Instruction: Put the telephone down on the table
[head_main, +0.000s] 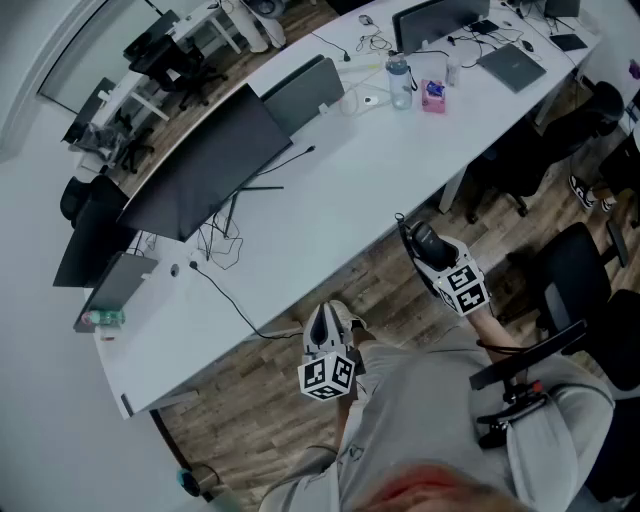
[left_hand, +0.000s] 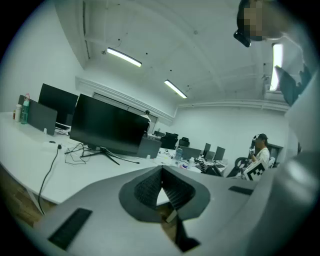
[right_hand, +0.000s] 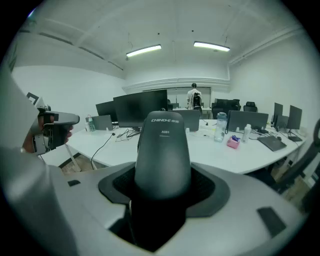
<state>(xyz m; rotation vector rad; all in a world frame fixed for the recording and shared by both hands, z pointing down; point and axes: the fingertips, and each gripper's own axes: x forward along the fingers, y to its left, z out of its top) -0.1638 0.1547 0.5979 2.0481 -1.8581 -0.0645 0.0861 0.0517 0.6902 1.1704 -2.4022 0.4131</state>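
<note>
Telephone (right_hand: 163, 150) sits clamped in the fingers of the right gripper (head_main: 418, 243), short of the bench (head_main: 330, 190) at 11 o'clock. Left gripper (head_main: 322, 322) fingers are together, empty. Letting go early would probably drop it on the floor (head_main: 250, 400).
</note>
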